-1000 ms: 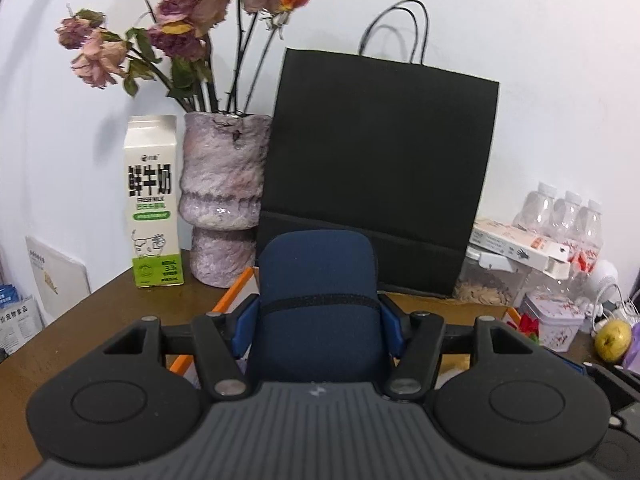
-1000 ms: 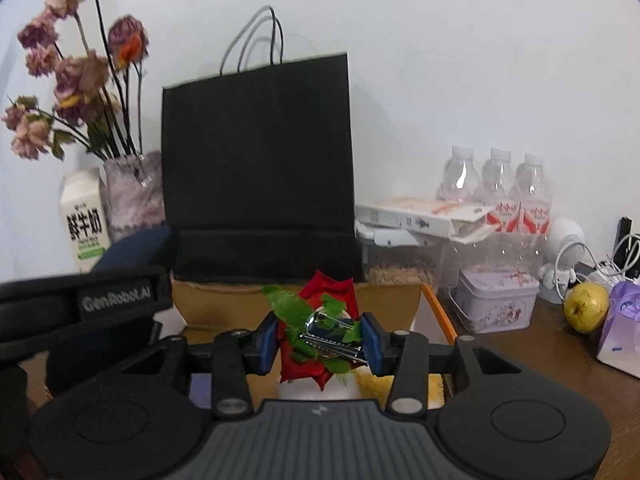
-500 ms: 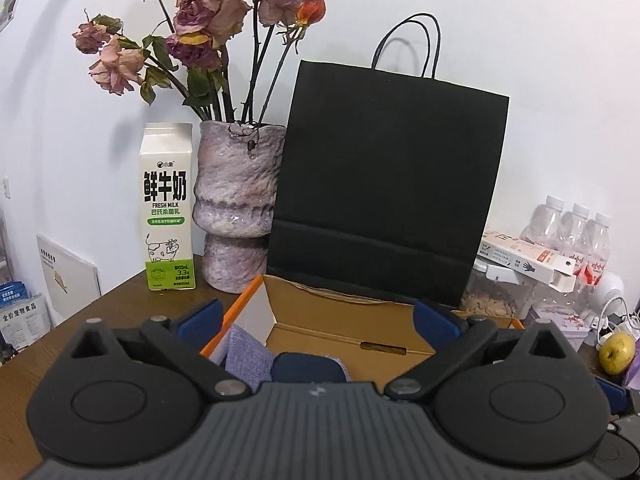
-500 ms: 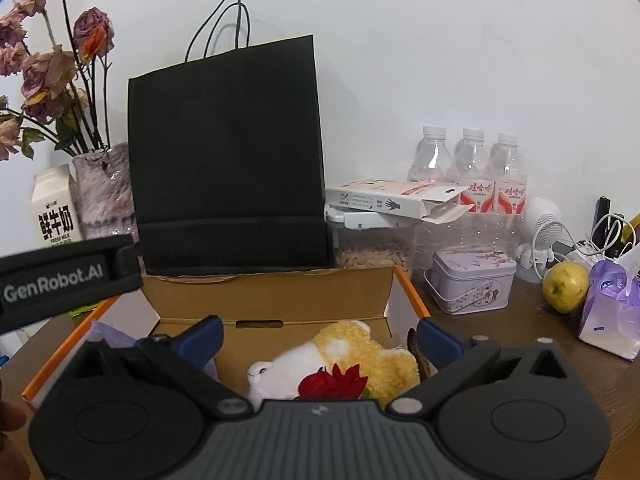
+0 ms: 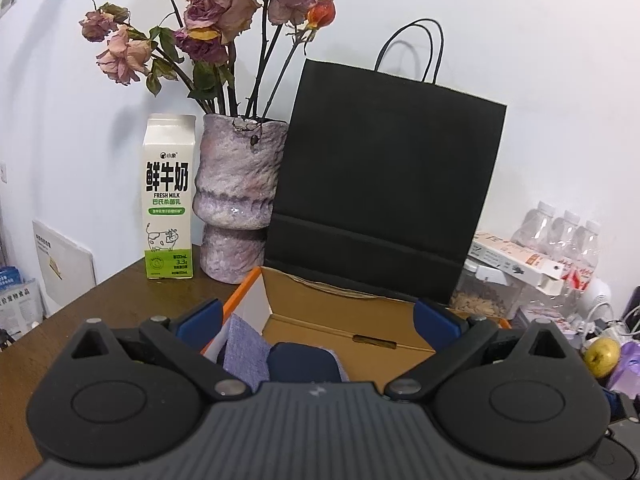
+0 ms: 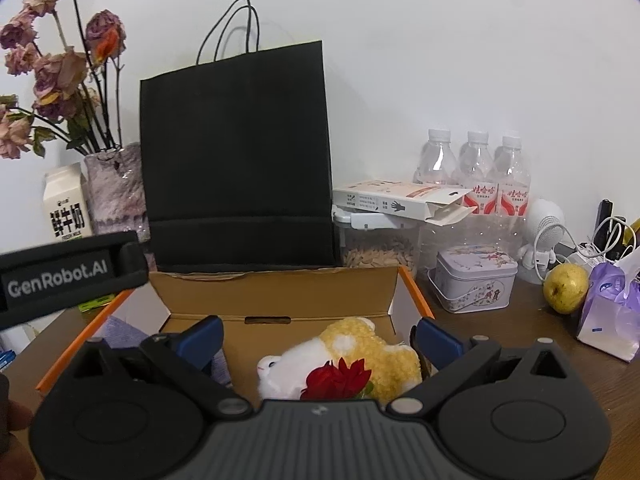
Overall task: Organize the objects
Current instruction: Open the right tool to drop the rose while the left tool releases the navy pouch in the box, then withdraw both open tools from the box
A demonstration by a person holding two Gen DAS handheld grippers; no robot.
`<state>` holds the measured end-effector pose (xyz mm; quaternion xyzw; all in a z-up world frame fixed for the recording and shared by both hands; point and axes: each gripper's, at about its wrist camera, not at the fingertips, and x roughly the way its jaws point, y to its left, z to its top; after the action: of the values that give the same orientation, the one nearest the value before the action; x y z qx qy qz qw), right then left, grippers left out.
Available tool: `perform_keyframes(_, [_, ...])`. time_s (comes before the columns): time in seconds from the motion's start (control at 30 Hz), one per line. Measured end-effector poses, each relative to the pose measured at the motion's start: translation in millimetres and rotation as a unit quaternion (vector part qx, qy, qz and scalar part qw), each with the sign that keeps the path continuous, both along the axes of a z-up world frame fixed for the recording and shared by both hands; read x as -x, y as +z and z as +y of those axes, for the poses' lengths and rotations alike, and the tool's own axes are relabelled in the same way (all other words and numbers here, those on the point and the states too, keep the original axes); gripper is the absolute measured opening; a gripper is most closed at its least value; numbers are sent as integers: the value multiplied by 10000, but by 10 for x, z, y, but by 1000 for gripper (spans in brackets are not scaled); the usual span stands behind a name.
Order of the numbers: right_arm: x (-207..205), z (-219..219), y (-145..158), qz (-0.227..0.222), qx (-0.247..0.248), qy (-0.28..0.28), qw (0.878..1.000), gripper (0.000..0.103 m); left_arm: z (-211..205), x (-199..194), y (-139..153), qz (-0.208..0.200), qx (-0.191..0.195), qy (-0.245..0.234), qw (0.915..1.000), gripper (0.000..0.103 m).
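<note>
An open cardboard box (image 5: 340, 312) (image 6: 276, 292) with orange edges lies on the brown table in front of both grippers. In the left wrist view my left gripper (image 5: 318, 318) stands open above it; a dark blue case (image 5: 302, 364) rests inside on a purple-grey cloth (image 5: 244, 344). In the right wrist view my right gripper (image 6: 318, 338) is open too. Below it in the box lie a red flower (image 6: 338, 378) and a yellow and white plush toy (image 6: 360, 348). The left gripper's body (image 6: 64, 276) shows at the left edge.
Behind the box stands a black paper bag (image 5: 380, 184) (image 6: 236, 160), with a vase of dried roses (image 5: 236, 200) and a milk carton (image 5: 170, 200) to its left. To the right are water bottles (image 6: 472, 176), a tin (image 6: 474, 284), a yellow fruit (image 6: 566, 288) and a purple pack (image 6: 612, 312).
Both grippers opened. The left one let go of the blue case, which now lies in the box. The right one released the red flower onto the plush toy.
</note>
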<state>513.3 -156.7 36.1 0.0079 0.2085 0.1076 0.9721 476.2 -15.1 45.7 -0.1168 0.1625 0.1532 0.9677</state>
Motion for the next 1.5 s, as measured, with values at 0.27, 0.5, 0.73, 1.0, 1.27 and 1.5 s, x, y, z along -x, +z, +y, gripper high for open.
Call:
perform_keyframes(0.27, [269,-42,118,-98,56,97,9999,103,-31,361,83,-183,-70,-159,9997,103])
perform_keyframes(0.5, [530,-114,129,-163,209,129,9996,103,-48,688,96,-265,-82,-282,9992,103])
perform_keyframes(0.73, [842,-151,109,-249,324,279,9988,103,-83,1010,102,-363,-149,-398,9984,103])
perform_keyframes(1.0, [1227,-229,75,-481,384,404,9973,103,-56,1330,67,-484,-275,-485,9973,103])
perform_keyframes(1.27, [1554,-395,-107,-450,485,442,9968,103,37,1646,-97,-409,-384,-556,9969,103])
perform_keyframes(1.5, [1783,-506,-265,-409,531,453,9967,103,69,1870,-300,-274,-466,-725,9959,103])
